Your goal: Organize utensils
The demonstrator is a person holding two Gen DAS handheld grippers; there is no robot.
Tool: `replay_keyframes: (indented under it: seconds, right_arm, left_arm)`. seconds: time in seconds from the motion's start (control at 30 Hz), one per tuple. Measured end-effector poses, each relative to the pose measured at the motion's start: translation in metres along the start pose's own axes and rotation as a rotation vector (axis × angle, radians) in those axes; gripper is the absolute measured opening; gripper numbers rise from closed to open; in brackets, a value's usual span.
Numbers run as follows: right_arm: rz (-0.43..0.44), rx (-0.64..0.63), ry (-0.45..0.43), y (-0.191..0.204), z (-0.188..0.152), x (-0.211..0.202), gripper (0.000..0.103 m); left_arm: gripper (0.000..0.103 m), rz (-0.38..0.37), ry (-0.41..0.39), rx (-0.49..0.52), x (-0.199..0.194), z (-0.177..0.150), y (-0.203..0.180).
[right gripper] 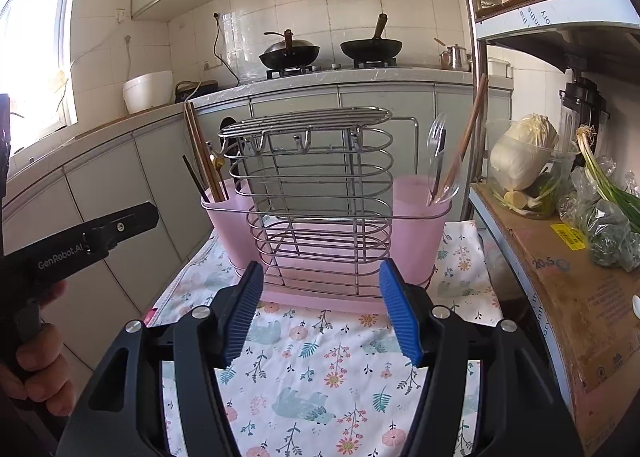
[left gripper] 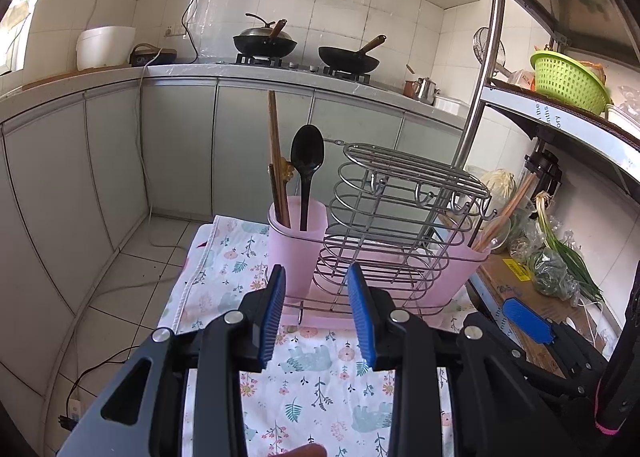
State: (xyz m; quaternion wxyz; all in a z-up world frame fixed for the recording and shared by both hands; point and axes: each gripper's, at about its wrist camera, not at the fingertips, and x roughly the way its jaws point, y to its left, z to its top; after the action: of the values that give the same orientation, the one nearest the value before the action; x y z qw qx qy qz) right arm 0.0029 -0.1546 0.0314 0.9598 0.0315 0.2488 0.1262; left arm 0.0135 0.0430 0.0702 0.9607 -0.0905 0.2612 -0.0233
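Observation:
A wire utensil rack (left gripper: 384, 229) (right gripper: 316, 197) with a pink cup at each end stands on the floral cloth. The left pink cup (left gripper: 298, 241) (right gripper: 228, 225) holds brown chopsticks (left gripper: 276, 165) (right gripper: 202, 153) and a black spoon (left gripper: 306, 161). The right pink cup (left gripper: 460, 273) (right gripper: 420, 225) holds a clear spoon (right gripper: 438, 153) and wooden chopsticks (right gripper: 466, 137). My left gripper (left gripper: 316, 289) is open and empty, just in front of the rack. My right gripper (right gripper: 320, 289) is open and empty, also just in front of the rack.
The floral cloth (left gripper: 312, 385) (right gripper: 320, 369) covers the small table. A metal shelf on the right holds a cardboard sheet (right gripper: 580, 297), bagged greens (right gripper: 612, 229) and a green basket (left gripper: 568, 81). Kitchen counter with woks (left gripper: 348, 57) stands behind. The left gripper's body (right gripper: 80, 241) is at the left.

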Motion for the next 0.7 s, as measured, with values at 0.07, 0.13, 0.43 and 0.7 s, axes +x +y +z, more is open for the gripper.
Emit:
replay_keyframes:
  seconds: [0.07, 0.13, 0.43, 0.7]
  right_arm:
    - [0.000, 0.001, 0.000, 0.0003, 0.0000, -0.0002, 0.061]
    - [0.001, 0.002, 0.001, 0.0005, -0.0006, -0.0003, 0.061]
    - [0.002, 0.003, 0.005, -0.0001, -0.0016, 0.0002, 0.061]
    - [0.005, 0.006, 0.008, -0.0011, -0.0023, 0.0006, 0.061]
  left_arm:
    - [0.031, 0.002, -0.002, 0.000, -0.0002, -0.0001, -0.0003]
    - [0.031, 0.001, -0.001, 0.000, 0.0000, 0.0000, -0.0004]
    - [0.031, -0.003, -0.001, 0.006, -0.0012, -0.0009, -0.0011]
    - [0.031, -0.005, 0.004, 0.008, 0.0000, -0.0024, -0.0011]
